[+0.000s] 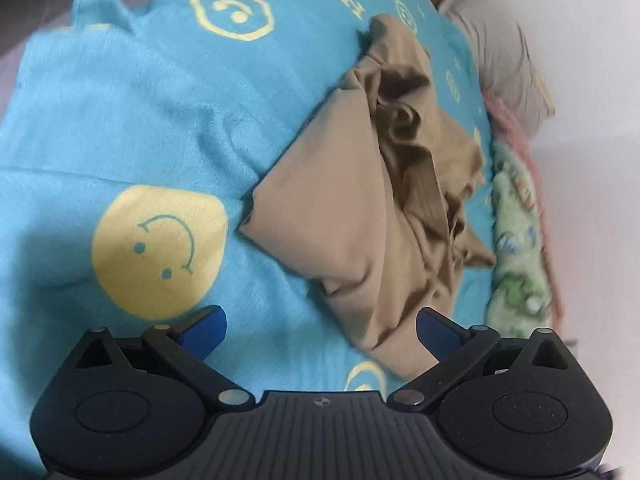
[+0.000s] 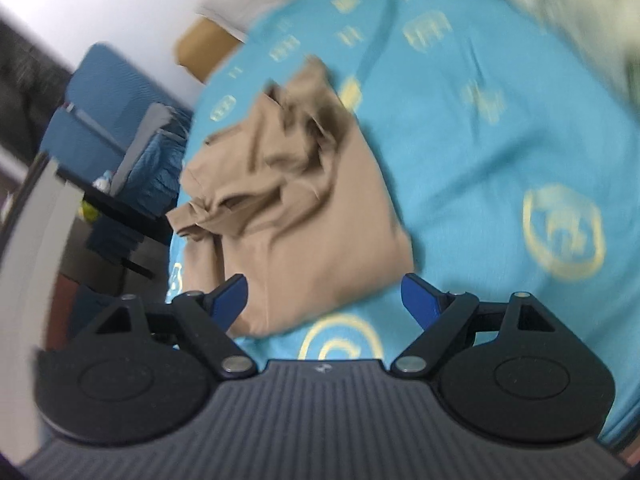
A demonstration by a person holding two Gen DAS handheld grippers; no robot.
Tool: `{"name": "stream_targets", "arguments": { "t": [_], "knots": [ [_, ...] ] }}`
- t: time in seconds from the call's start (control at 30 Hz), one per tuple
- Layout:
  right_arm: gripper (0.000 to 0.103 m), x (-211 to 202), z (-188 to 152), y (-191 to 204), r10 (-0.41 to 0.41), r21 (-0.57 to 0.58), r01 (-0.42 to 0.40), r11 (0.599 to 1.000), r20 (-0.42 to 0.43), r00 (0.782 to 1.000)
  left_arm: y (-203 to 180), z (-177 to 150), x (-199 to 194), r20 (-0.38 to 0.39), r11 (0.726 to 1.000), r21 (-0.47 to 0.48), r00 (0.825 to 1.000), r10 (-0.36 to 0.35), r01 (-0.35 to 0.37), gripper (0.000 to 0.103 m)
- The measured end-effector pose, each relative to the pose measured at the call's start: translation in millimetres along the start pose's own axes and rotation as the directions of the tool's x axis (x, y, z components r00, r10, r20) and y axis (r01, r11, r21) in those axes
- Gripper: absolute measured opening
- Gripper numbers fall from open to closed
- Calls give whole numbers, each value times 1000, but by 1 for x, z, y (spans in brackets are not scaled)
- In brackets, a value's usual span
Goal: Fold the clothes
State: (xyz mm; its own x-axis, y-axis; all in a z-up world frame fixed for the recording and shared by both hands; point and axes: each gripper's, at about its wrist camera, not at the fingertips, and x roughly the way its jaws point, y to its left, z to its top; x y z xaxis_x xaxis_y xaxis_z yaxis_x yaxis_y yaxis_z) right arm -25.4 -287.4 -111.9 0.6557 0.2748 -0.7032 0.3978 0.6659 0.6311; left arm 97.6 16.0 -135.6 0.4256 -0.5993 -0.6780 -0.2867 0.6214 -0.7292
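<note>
Both claws, left claw [image 1: 320,330] and right claw [image 2: 324,300], gape wide and empty above the tan garment [image 1: 360,216] on the bed [image 1: 120,120].

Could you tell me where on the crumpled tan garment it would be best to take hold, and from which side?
Probably the smooth folded corner of the tan garment, which sticks out flat over the blue smiley sheet, away from the bunched folds. In the left wrist view, come from the left, over bare sheet. The left claw is open and nearest; the right claw is open too.
</note>
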Motion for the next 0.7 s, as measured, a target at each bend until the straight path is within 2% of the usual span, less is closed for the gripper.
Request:
{"name": "stream_targets", "arguments": {
  "t": [0.13, 0.27, 0.33, 0.43, 0.5, 0.53, 0.6, 0.63, 0.7],
  "knots": [
    [85, 26, -12, -21, 46, 192, -28, 981, -93, 995, 8, 10, 6, 14, 996, -49, 997, -77, 78, 95],
    [86, 41, -10, -19, 77, 250, -59, 967, -63, 995, 16, 13, 8, 52, 992, -64, 993, -109, 112, 76],
    [86, 47, -10, -18, 97, 281, -80, 956, -49, 994, 19, 11, 4, 76, 993, -46, 991, -110, 113, 54],
    [87, 57, -16, -13, 151, 298, -120, 947, -81, 985, 22, 5, -4, 114, 993, -5, 986, -120, 121, 31],
    [86, 64, -23, -8, 188, 298, -147, 943, -116, 975, 24, 1, -10, 136, 990, 18, 981, -138, 137, 20],
    [86, 67, -27, -5, 201, 303, -156, 940, -124, 972, 25, 1, -12, 142, 988, 20, 978, -152, 151, 16],
    [87, 72, -29, -4, 229, 339, -181, 923, -110, 967, 25, 0, -15, 163, 983, 31, 970, -182, 179, 13],
    [86, 73, -27, -5, 239, 358, -190, 914, -97, 966, 25, -1, -17, 174, 981, 40, 966, -193, 189, 9],
    [85, 74, -24, -9, 237, 382, -198, 903, -56, 970, 25, -2, -21, 198, 977, 51, 957, -213, 207, 7]
  ]
}}
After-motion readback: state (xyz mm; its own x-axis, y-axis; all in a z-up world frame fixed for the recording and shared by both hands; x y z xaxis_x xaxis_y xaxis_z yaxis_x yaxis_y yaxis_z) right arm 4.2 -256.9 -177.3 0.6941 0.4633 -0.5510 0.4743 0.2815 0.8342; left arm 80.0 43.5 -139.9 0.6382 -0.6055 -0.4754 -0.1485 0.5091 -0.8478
